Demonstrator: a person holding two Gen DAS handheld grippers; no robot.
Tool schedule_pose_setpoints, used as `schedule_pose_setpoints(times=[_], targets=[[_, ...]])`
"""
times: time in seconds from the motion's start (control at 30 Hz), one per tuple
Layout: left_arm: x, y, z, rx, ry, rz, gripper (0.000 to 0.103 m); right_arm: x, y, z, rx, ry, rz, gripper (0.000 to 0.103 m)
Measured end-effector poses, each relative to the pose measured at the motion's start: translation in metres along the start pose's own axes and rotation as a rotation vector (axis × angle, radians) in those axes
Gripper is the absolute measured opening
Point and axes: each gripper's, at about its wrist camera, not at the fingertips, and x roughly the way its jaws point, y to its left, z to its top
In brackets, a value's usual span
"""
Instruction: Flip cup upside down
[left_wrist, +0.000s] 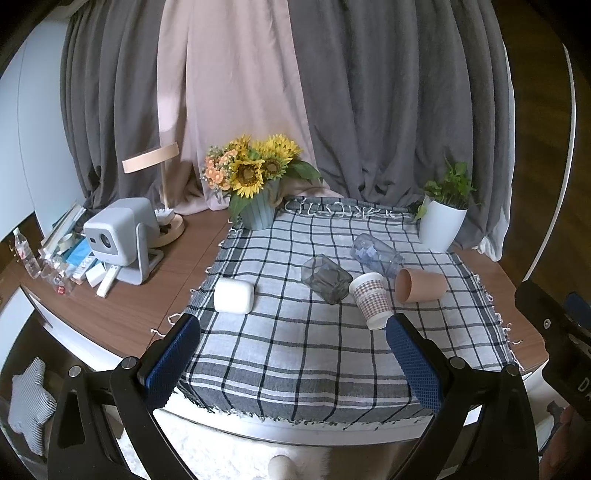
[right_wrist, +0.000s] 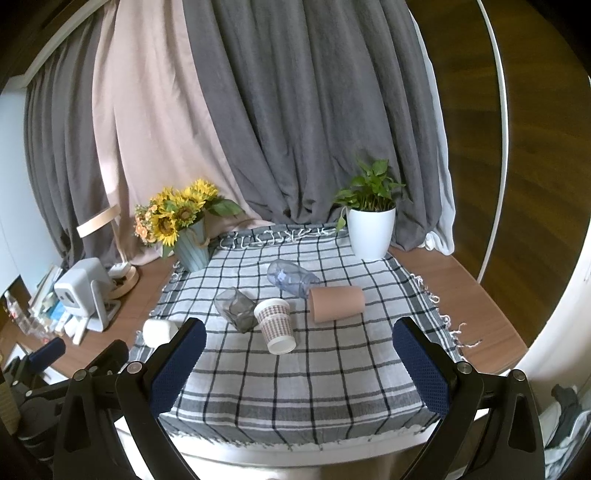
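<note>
Checked grey-and-white cloth (right_wrist: 295, 376) on the wooden tabletop (left_wrist: 155, 291), four vessels lying on their sides, both grippers wide apart and empty.

We record the patterned paper cup (right_wrist: 276, 325) on its side near the cloth's middle, rim toward the grippers, touching the smoked glass tumbler (right_wrist: 236, 308) on its left. The terracotta cup (right_wrist: 337, 303) lies on its side to the right, mouth facing left, just beside the clear blue bottle (right_wrist: 291, 280) behind it. We see the left gripper (left_wrist: 293, 354) and the right gripper (right_wrist: 299, 363) held short of the cups, blue-padded fingers (right_wrist: 177, 369) spread fully, gripping nothing. A white case (left_wrist: 233, 295) rests at the cloth's left edge. Sunflowers (left_wrist: 255, 166), a potted plant (right_wrist: 371, 225) and a white projector (left_wrist: 118, 236) stand behind. We find no legible label on any cup; partial white lettering on the neighbouring gripper body cannot be read.
</note>
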Motion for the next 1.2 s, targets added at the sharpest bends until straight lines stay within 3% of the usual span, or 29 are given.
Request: schedule_pose_setpoints(times=[1.2], targets=[[-0.0044, 0.0020, 0.0017, -0.003, 0.003, -0.005, 0.103, 0.0019, 0.0020, 0.0029, -0.005, 0.003, -0.003, 0.102]])
